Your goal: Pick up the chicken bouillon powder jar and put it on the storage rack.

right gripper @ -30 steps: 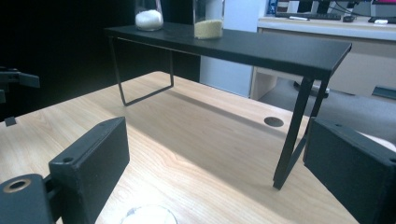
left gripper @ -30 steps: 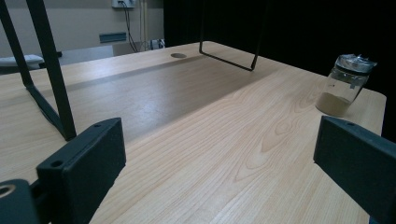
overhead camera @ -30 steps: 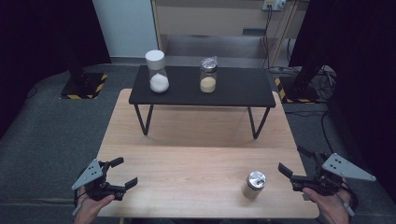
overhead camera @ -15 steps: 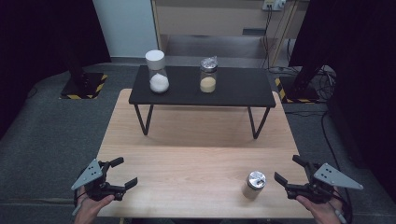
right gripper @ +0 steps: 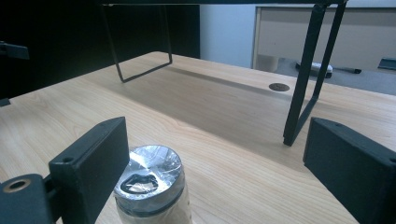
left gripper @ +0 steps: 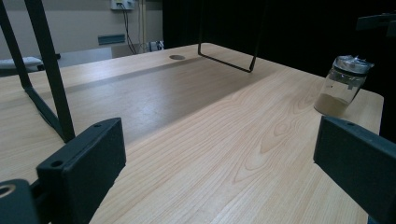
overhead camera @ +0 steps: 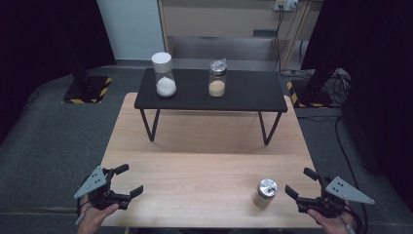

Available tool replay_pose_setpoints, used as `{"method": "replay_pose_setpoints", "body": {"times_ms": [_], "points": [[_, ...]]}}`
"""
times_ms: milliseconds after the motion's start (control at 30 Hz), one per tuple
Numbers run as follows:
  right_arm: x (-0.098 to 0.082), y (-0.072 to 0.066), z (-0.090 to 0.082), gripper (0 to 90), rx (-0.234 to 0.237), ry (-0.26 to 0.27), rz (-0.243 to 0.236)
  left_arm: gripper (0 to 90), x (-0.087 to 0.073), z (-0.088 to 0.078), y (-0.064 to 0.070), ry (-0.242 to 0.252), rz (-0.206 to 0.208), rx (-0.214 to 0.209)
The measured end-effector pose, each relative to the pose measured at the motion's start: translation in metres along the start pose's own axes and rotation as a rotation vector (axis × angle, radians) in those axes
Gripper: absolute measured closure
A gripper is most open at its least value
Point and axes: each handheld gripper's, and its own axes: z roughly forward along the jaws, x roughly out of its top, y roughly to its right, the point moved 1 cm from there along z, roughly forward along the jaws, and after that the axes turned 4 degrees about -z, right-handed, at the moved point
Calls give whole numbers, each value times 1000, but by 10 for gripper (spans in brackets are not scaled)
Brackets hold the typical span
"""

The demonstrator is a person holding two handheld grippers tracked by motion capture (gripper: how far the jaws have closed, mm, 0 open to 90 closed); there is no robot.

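A small glass jar (overhead camera: 266, 193) with a foil lid and tan powder stands on the wooden table (overhead camera: 204, 161) near its front right. My right gripper (overhead camera: 299, 181) is open just to the right of it and points toward it. In the right gripper view the jar (right gripper: 152, 186) sits low between the spread jaws of the right gripper (right gripper: 217, 140), close beside the left one, and no pad presses on it. My left gripper (overhead camera: 129, 179) is open at the front left with nothing in it. The left gripper view has the jar (left gripper: 342, 86) far off past the left gripper (left gripper: 217, 140).
A low black bench (overhead camera: 243, 95) on thin metal legs stands across the back of the table. On it are a tall jar of white powder (overhead camera: 164, 75) and a foil-capped jar of tan powder (overhead camera: 217, 78). A round cable hole (right gripper: 279, 87) lies beyond the bench's leg.
My right gripper has come down and shifted left toward the small jar, its jaws still spread. The left gripper and the jars have stayed where they were.
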Motion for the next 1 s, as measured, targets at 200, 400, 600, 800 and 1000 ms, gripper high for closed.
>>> {"method": "replay_pose_setpoints", "body": {"times_ms": [200, 400, 600, 800, 1000], "points": [[-5, 0, 0, 77, -7, 6, -3, 14, 0, 0, 0, 2, 1, -1], [-7, 1, 0, 77, -4, -2, 6, 14, 0, 0, -1, 0, -1, 1], [-6, 1, 1, 77, -3, 5, 13, 13, -1, 0, 0, 0, -5, -1], [-5, 0, 2, 77, 2, 1, 7, 14, -1, 0, -1, 0, -4, -3], [-4, 0, 0, 77, 3, 4, 8, 14, 0, 0, 0, -3, -2, -3]]}}
